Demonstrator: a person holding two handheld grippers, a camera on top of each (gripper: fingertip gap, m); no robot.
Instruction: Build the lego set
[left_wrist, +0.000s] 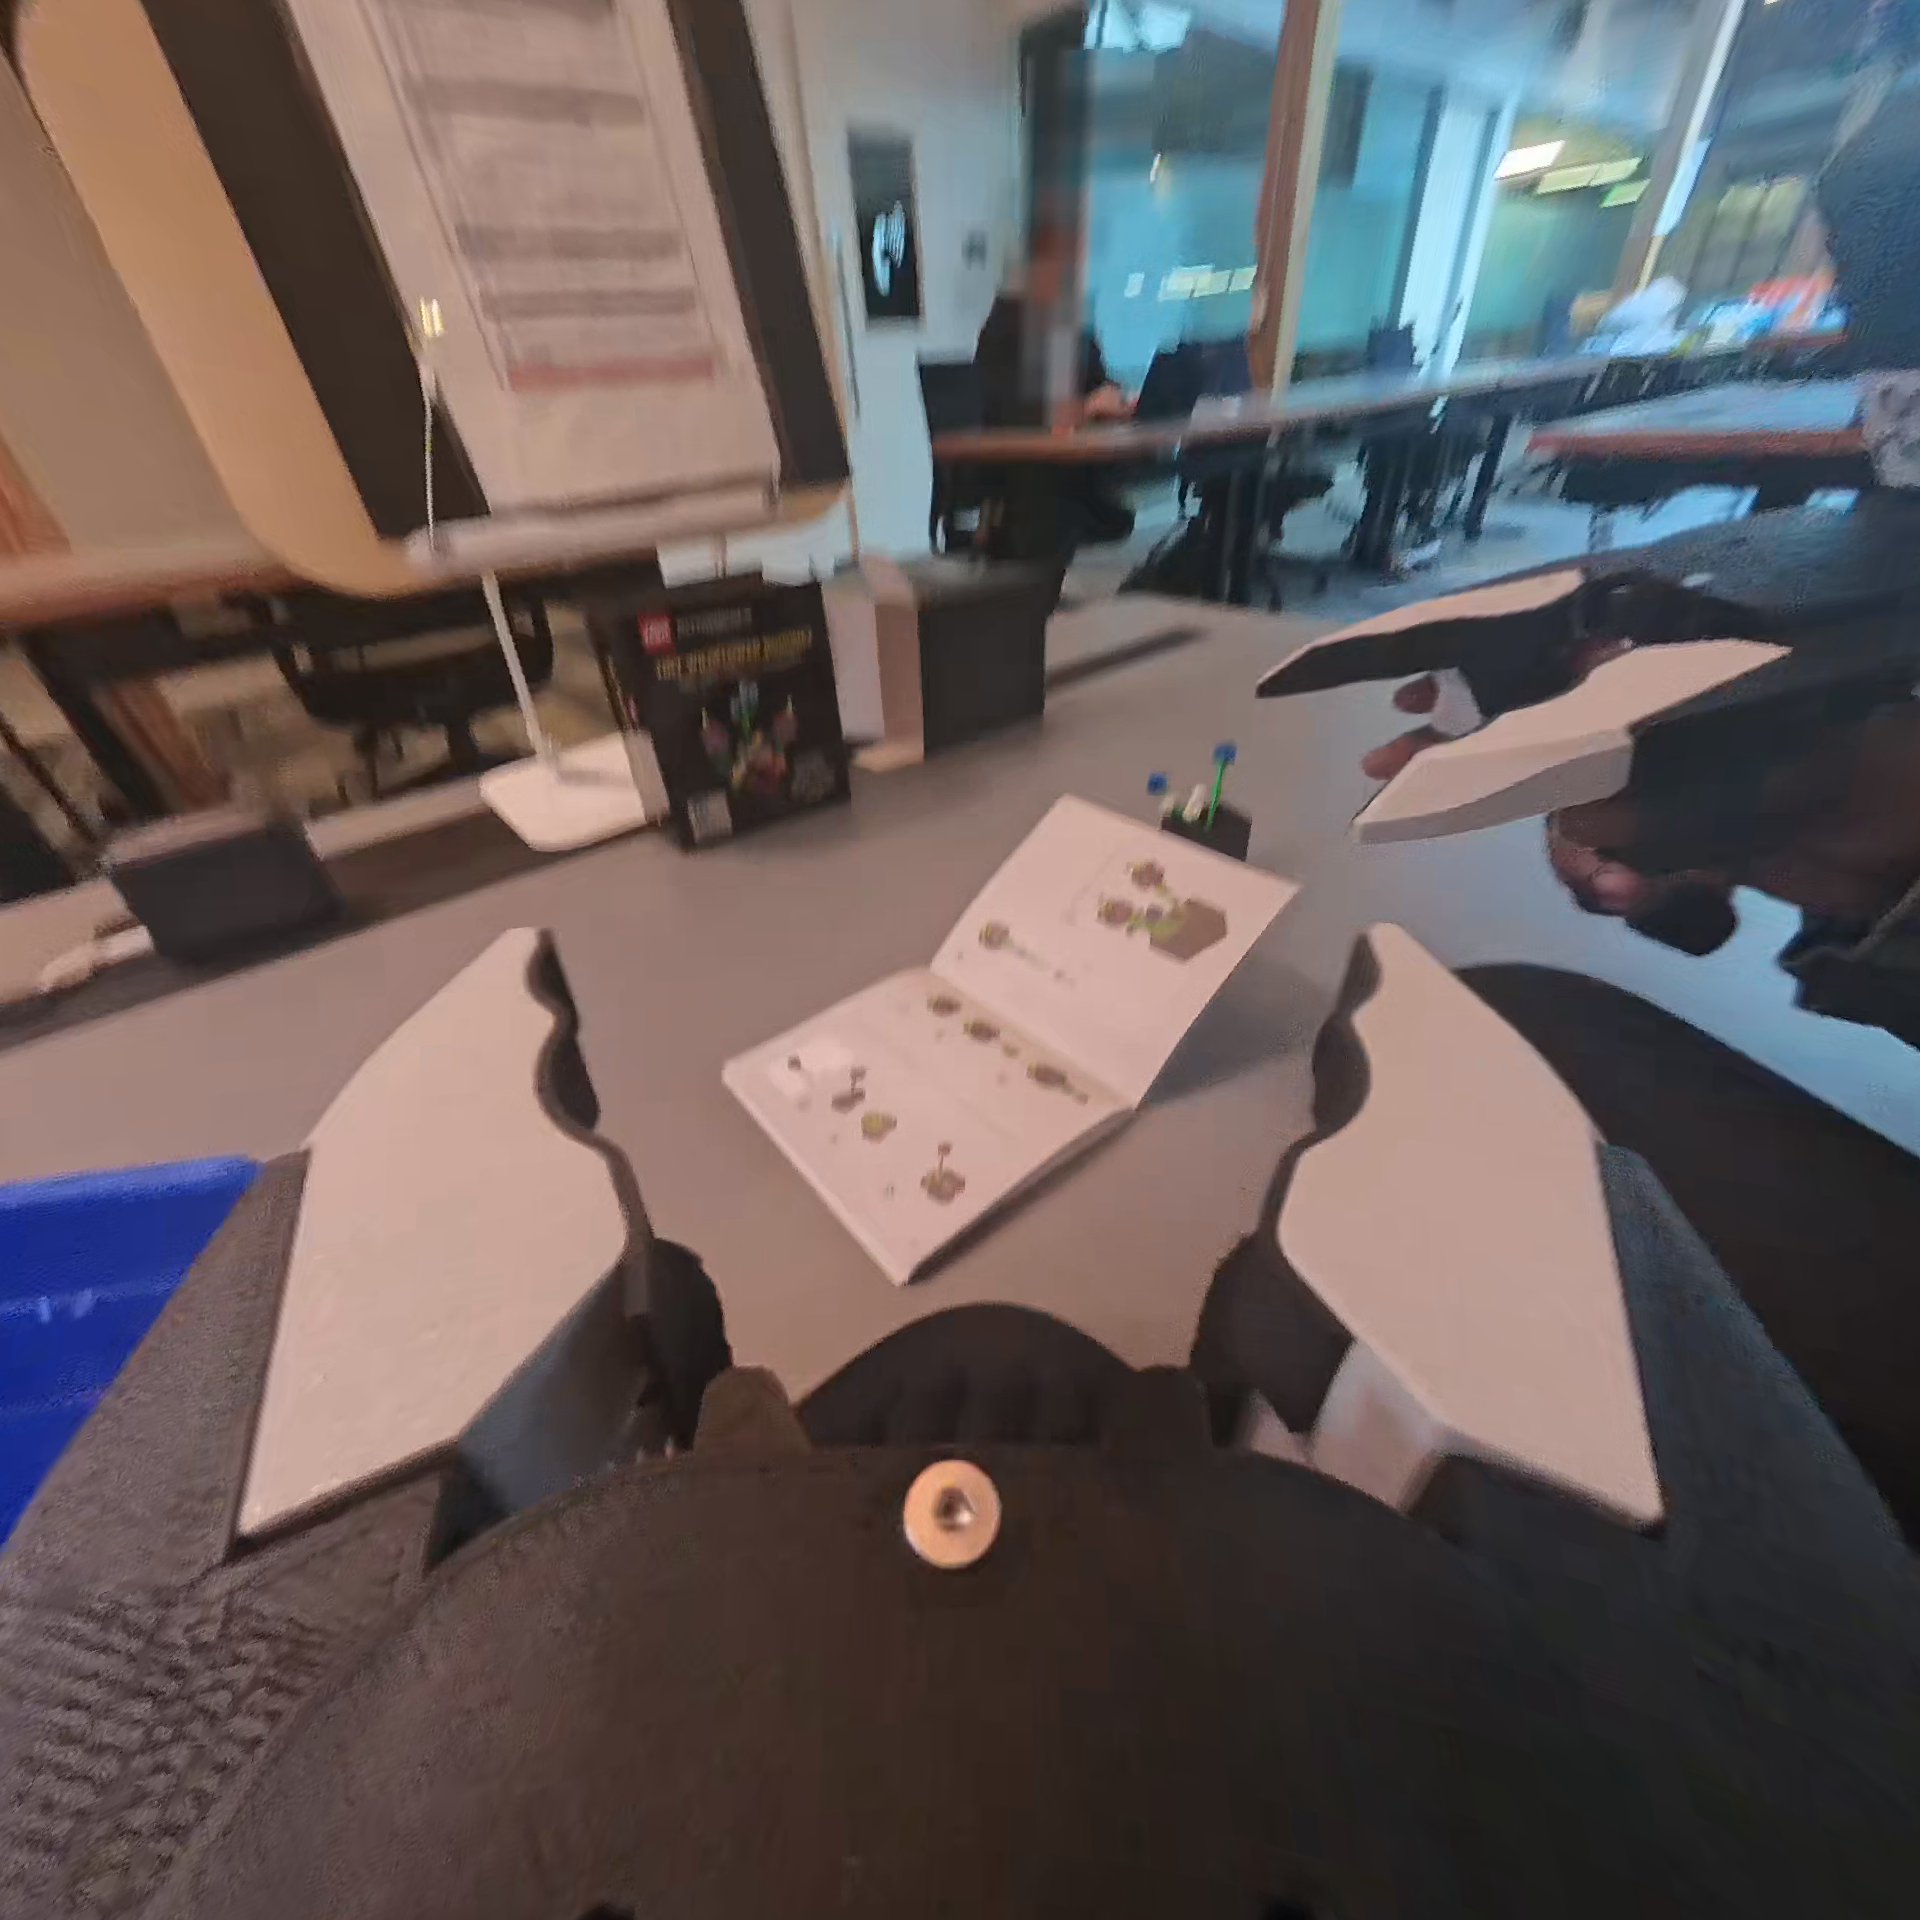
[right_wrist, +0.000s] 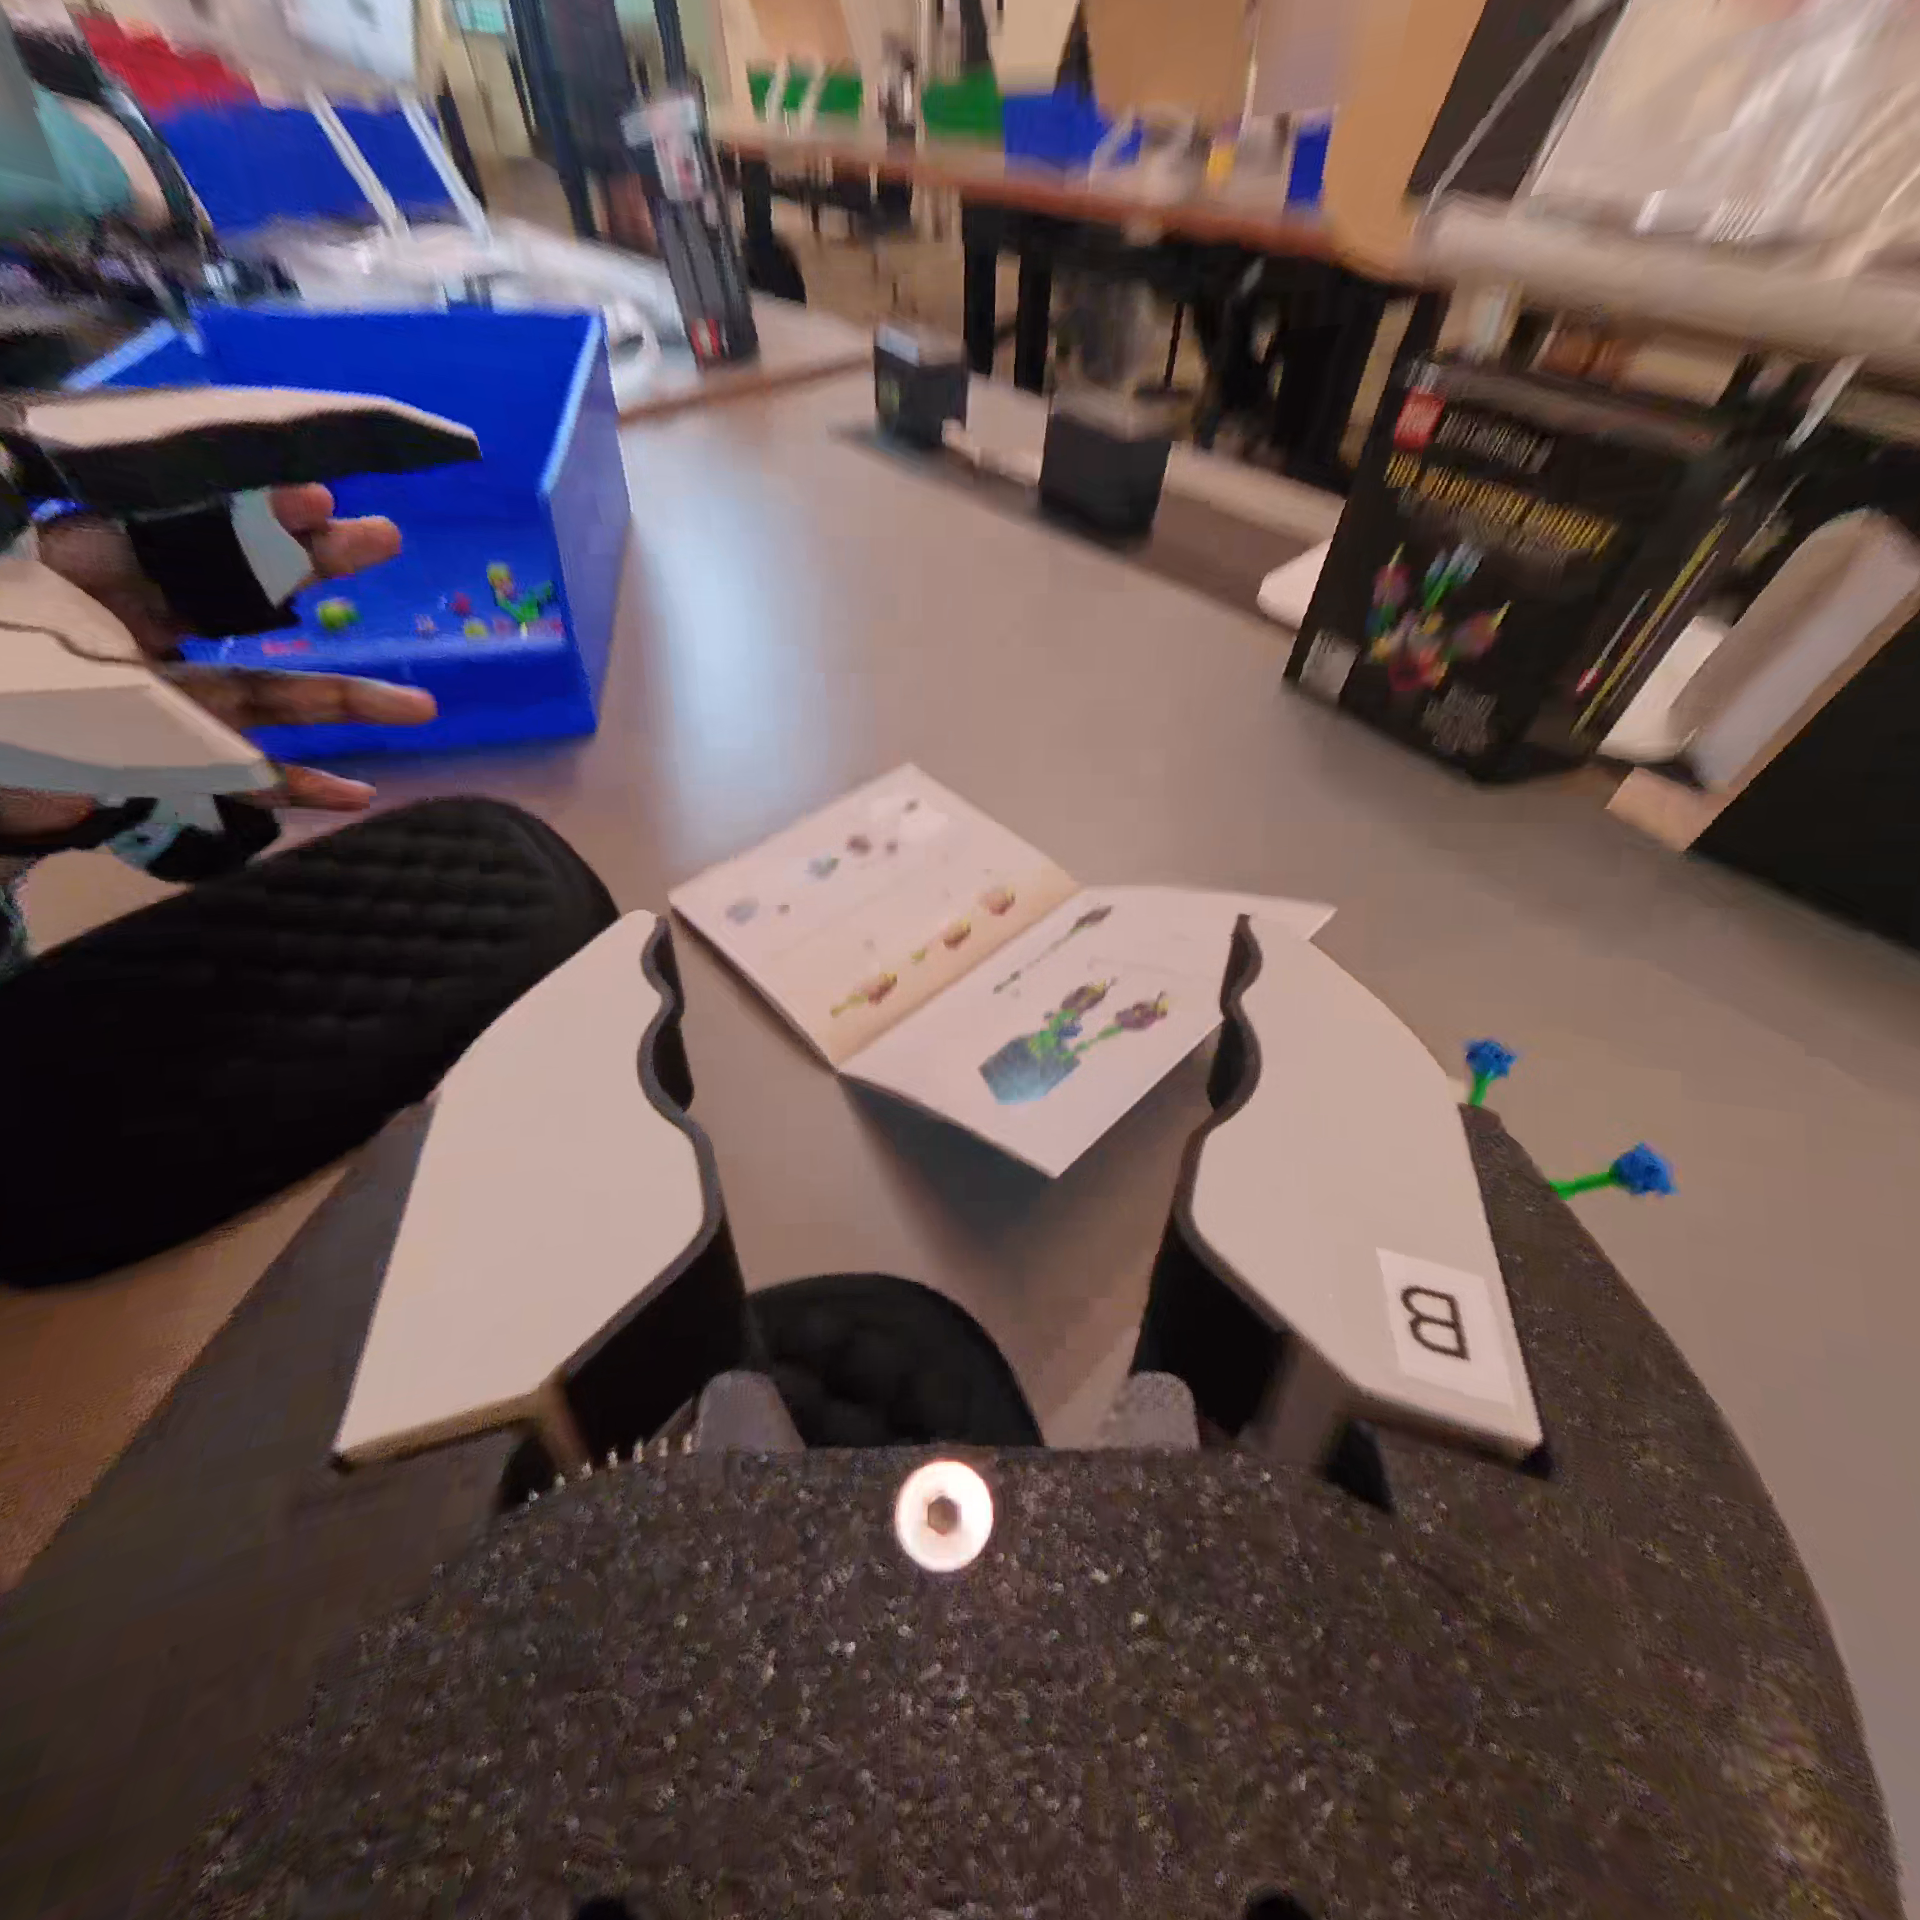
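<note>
An open instruction booklet (left_wrist: 1023, 1039) lies on the grey table; it also shows in the right wrist view (right_wrist: 966, 977). Behind it stands a small dark pot with blue flowers on green stems (left_wrist: 1205, 805), seen at the right in the right wrist view (right_wrist: 1621, 1174). A blue bin (right_wrist: 447, 540) holds several small loose pieces (right_wrist: 499, 613). My left gripper (left_wrist: 956, 956) is open and empty above the table before the booklet. My right gripper (right_wrist: 951, 945) is open and empty over the booklet's near edge. Each gripper shows in the other's view, open: the right (left_wrist: 1309, 753), the left (right_wrist: 364, 613).
The black set box (left_wrist: 743, 717) stands upright at the back of the table, also in the right wrist view (right_wrist: 1486, 582). A white stand base (left_wrist: 566, 795) holds a sheet. A black padded rest (right_wrist: 270, 997) lies at the near edge. The blue bin's corner (left_wrist: 94, 1288) is at the left.
</note>
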